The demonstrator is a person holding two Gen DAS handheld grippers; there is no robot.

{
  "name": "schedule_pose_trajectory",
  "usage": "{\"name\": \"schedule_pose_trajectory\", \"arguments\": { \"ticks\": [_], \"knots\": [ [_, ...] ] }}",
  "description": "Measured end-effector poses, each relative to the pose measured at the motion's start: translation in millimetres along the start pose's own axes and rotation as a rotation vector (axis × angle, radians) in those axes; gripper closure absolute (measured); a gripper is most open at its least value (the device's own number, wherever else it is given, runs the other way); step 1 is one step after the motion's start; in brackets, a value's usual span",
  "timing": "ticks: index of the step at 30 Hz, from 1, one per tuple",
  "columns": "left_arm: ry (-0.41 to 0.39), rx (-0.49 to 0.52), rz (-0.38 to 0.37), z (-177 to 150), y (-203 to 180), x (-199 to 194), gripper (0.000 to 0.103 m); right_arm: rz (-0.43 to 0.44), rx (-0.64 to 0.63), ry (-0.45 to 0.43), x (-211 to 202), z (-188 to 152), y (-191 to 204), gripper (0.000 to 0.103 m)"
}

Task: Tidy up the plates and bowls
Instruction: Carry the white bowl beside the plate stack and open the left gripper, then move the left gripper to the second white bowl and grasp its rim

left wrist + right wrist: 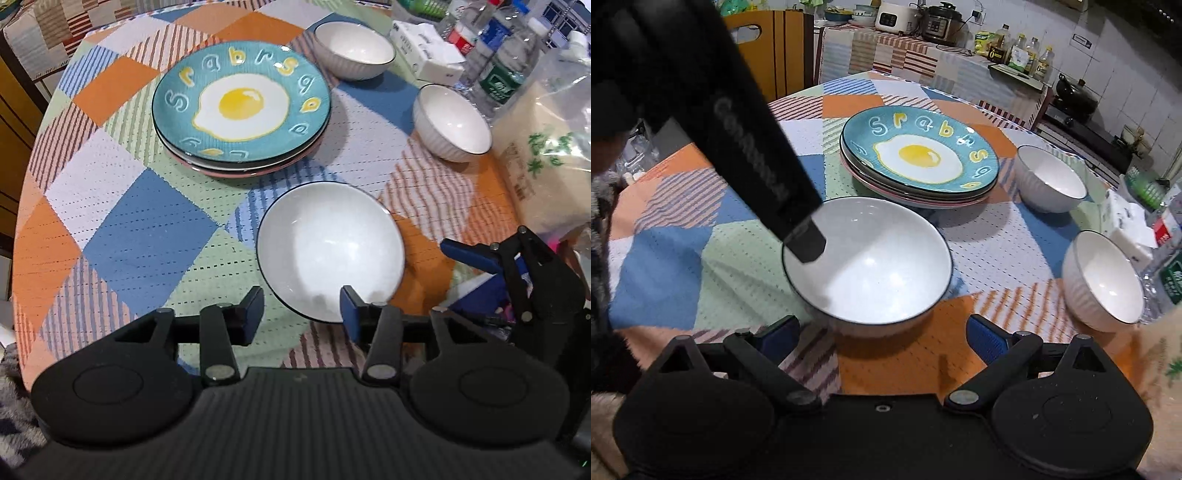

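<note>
Left black plastic gripper (pixel 302 314): ribbed body, two round side discs, silver pivot screws, blue-padded fingers (pixel 350 314). Right black plastic gripper (pixel 882 338): matching build, blue pads (pixel 986 338). Fuzzy grey-patterned sleeve (pixel 602 236).

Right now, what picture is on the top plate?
A fried egg on teal top plate; clearest in left wrist view.

3 white bowls (pixel 330 246), 1 plate stack (pixel 242 107), approx 3 plates.

Both wrist cameras look steeply down past their own tongs, close above the tabletop (pixel 122 221), sharing the large bowl (pixel 330 247) just ahead.
</note>
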State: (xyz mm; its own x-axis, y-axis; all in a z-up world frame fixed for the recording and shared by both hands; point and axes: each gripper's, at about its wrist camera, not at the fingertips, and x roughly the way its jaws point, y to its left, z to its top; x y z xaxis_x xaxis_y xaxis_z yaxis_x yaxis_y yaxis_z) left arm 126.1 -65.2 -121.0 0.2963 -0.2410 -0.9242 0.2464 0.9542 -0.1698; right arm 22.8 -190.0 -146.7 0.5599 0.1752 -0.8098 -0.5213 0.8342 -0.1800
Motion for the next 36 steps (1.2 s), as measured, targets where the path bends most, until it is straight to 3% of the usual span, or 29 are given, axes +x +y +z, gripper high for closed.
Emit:
{"name": "schedule_pose_trajectory", "arguments": {
  "ticks": [5,11,14,19,22,27,36],
  "knots": [
    [-0.011,0.016,-0.002,-0.8,-10.0,-23.5,0.033,-0.044,0.108,0.059,-25.3,1.6,-27.7,0.005],
    [-0.038,0.048,0.017,4.7,-24.7,-45.0,0.017,-0.016,0.308,-0.008,-55.8,-0.8,-72.6,0.005],
    [-0.051,0.080,0.042,13.4,-34.1,-52.2,0.015,-0.007,0.364,-0.056,-68.5,1.1,-88.4,0.005],
    [-0.074,0.141,0.077,35.6,-50.1,-54.8,0.013,-0.009,0.456,-0.063,-75.3,7.8,-113.3,0.004],
    [-0.077,0.159,0.085,51.7,-58.3,-48.2,0.013,-0.051,0.468,-0.074,-74.8,10.6,-122.6,0.004],
    [-0.089,0.138,0.023,82.9,-68.3,-23.5,0.013,-0.135,0.514,-0.044,-47.2,10.2,-137.7,0.004],
    [-0.138,0.090,-0.104,136.8,-90.0,45.2,0.020,-0.195,0.729,-0.035,19.8,-12.7,-160.6,0.004]
  ]
}}
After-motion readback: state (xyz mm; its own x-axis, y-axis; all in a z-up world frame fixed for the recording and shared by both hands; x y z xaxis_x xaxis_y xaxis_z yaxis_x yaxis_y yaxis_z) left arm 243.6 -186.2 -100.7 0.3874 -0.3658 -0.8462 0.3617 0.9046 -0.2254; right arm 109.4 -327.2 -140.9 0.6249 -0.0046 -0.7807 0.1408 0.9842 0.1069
